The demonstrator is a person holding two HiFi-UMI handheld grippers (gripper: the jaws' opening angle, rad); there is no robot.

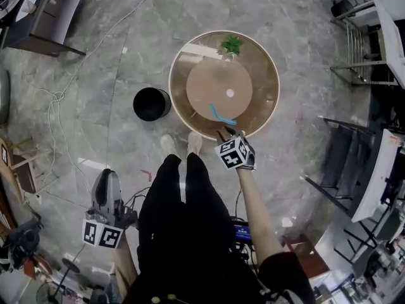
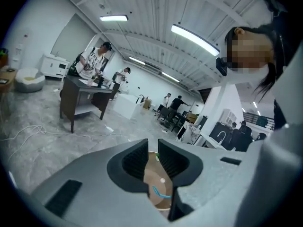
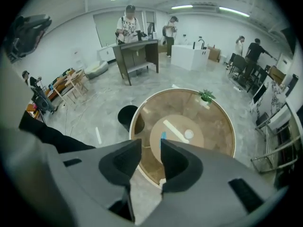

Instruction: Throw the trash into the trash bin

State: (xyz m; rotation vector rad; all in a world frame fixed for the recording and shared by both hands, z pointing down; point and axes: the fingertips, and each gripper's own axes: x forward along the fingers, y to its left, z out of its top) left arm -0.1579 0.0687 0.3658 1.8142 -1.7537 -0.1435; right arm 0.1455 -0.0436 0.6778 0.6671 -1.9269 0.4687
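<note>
A blue strip of trash (image 1: pixel 222 115) lies on the brown inner disc of the round table (image 1: pixel 262 116), near its front edge. The black trash bin (image 1: pixel 152 104) stands on the floor just left of the table. My right gripper (image 1: pixel 223 132) hangs over the table's near rim, a little short of the strip, open and with nothing between the jaws. In the right gripper view the strip (image 3: pixel 163 135) shows just beyond the jaws, the bin (image 3: pixel 127 116) to the left. My left gripper (image 1: pixel 107 172) is low at the left, away from the table, open and holding nothing. Its view shows the strip (image 2: pixel 158 192) far off between the jaws.
A small green plant (image 1: pixel 231 44) and a white round spot (image 1: pixel 230 93) sit on the table. White cables (image 1: pixel 60 97) trail over the marble floor at left. A dark desk (image 1: pixel 44 18) stands at upper left, metal racks and chairs (image 1: pixel 361 49) at right. Several people stand in the background.
</note>
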